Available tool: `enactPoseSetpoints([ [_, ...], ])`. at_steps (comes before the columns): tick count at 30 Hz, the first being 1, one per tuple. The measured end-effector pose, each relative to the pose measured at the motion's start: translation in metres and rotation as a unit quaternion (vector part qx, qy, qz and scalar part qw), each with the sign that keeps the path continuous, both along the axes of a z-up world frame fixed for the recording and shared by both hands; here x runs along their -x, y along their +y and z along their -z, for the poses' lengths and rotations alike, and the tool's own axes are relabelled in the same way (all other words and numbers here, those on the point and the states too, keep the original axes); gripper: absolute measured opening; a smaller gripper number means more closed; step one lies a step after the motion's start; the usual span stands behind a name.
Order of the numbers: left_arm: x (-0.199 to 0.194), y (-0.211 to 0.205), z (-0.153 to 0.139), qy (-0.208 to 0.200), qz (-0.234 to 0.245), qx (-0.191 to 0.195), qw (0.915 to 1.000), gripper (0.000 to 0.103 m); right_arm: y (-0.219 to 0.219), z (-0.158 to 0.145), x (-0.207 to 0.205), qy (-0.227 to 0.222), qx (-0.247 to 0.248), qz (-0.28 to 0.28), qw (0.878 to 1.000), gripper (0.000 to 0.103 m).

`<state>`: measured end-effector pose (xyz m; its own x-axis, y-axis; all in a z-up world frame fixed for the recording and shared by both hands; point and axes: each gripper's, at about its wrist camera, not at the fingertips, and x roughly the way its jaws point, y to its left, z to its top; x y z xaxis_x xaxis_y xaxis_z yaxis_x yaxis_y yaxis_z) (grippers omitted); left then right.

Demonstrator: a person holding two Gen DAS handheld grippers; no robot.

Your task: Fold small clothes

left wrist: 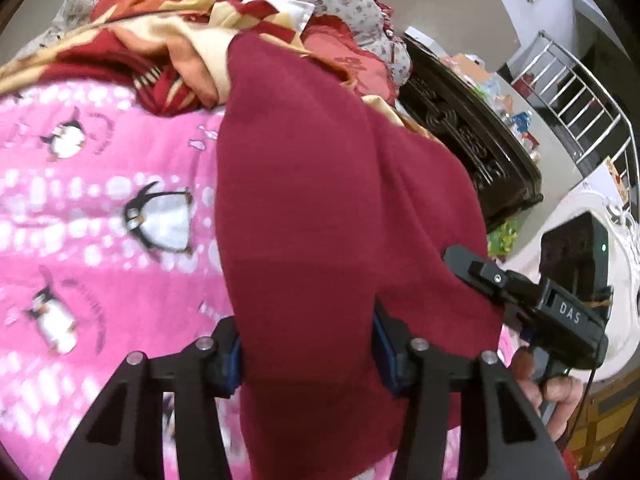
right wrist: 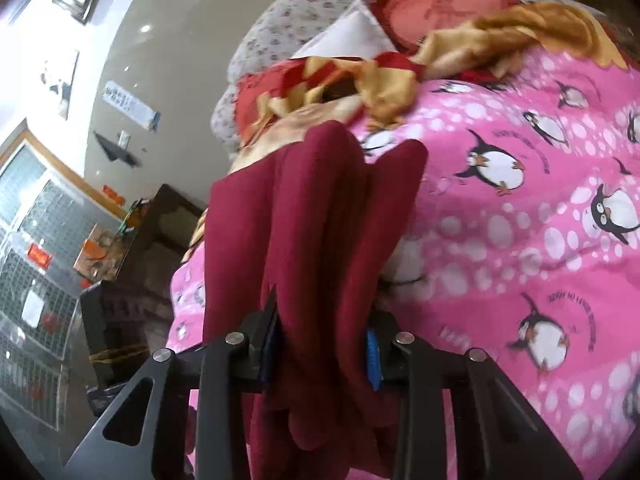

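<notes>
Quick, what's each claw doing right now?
Left claw: shut on the maroon cloth.
Right claw: shut on the same maroon cloth.

Bright, even light; motion blur, fisheye-warped edges.

Dark red cloth (left wrist: 320,200) hangs bunched in folds above pink bedding.

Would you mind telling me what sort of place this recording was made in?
Probably a home bedroom: a pink penguin-print blanket spread like bedding, a floral pillow at its head, and dark carved wooden furniture beside it.
</notes>
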<state>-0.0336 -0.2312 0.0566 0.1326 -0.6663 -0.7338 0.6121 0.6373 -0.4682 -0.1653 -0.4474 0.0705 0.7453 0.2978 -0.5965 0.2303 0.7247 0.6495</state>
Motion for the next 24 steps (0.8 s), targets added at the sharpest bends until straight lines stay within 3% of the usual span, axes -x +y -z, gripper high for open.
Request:
enactPoseSetpoints([
  [4, 0.027, 0.038, -0.026, 0.009, 0.004, -0.008, 0.9999, 0.054, 0.023, -0.015, 0.020, -0.002, -0.032, -0.028, 0.999, 0.053],
  [8, 0.060, 0.075, -0.029, 0.024, -0.013, -0.031, 0.9992, 0.055, 0.053, -0.003, 0.042, 0.014, -0.051, -0.058, 0.997, 0.053],
  [10, 0.076, 0.084, -0.012, 0.020, -0.013, -0.060, 0.9979, 0.055, 0.065, 0.015, 0.046, 0.043, -0.034, -0.071, 0.996, 0.057],
  [13, 0.083, 0.083, 0.025, 0.023, -0.015, -0.112, 0.9934, 0.061, 0.078, 0.044, 0.047, 0.135, 0.074, -0.067, 0.986, 0.058],
  [15, 0.085, 0.091, 0.031, 0.004, -0.033, -0.106, 0.9938, 0.075, 0.080, 0.032, 0.058, 0.121, 0.109, -0.061, 0.985, 0.065],
  [19, 0.092, 0.101, 0.008, -0.062, -0.064, -0.111, 0.9898, 0.078, 0.099, -0.025, 0.080, 0.068, 0.200, -0.073, 0.975, 0.064],
  [21, 0.094, 0.105, -0.001, -0.086, -0.074, -0.106, 0.9879, 0.083, 0.116, -0.042, 0.086, 0.044, 0.221, -0.092, 0.970, 0.058],
  [24, 0.098, 0.107, -0.010, -0.109, -0.086, -0.102, 0.9851, 0.084, 0.148, -0.049, 0.094, 0.017, 0.223, -0.132, 0.966, 0.047],
])
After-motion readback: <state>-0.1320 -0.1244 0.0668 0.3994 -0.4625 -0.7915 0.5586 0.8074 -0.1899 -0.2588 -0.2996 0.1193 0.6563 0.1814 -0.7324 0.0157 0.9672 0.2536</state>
